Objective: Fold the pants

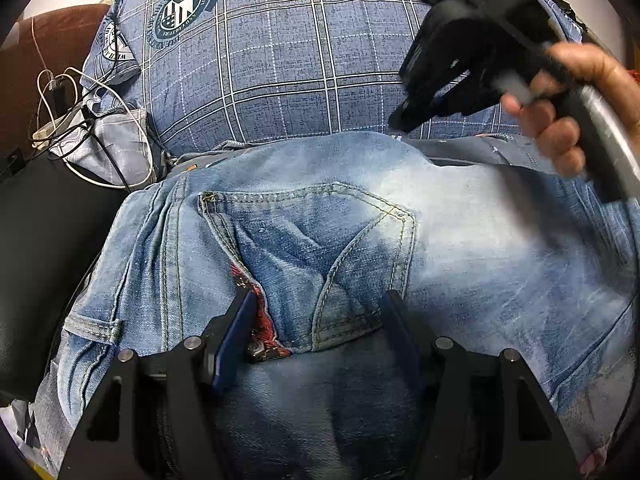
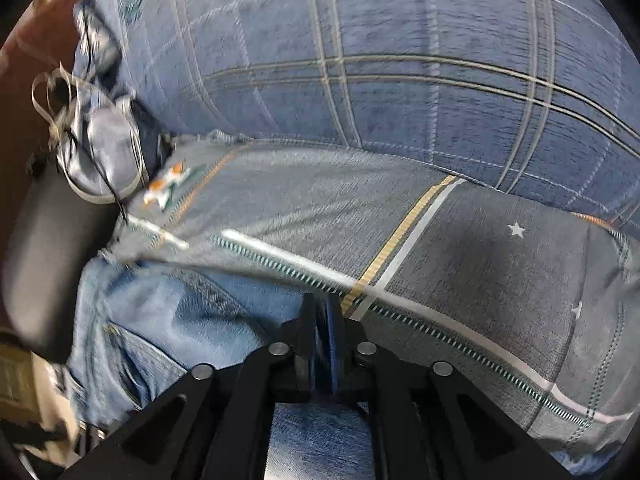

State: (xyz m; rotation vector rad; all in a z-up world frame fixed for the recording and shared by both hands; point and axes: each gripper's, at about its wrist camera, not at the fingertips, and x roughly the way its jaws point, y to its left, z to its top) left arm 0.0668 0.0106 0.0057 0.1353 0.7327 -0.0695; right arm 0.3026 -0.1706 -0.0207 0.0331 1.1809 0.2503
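Observation:
Light blue jeans (image 1: 460, 240) lie spread on the bed, back pocket (image 1: 312, 240) up, with a red inner lining (image 1: 264, 320) showing at a seam. My left gripper (image 1: 320, 316) is open, its fingers straddling the lower corner of the pocket, right above the denim. My right gripper (image 2: 322, 320) is shut with nothing between its pads, raised above the jeans' far edge (image 2: 180, 320). It also shows in the left wrist view (image 1: 404, 120), held in a hand at the upper right, blurred.
A blue plaid bedsheet (image 1: 300, 72) covers the bed behind the jeans. A grey blanket with stripes and stars (image 2: 480, 248) lies next to the jeans. Tangled white and black cables (image 1: 80, 120) sit at the left, beside a dark surface (image 1: 52, 240).

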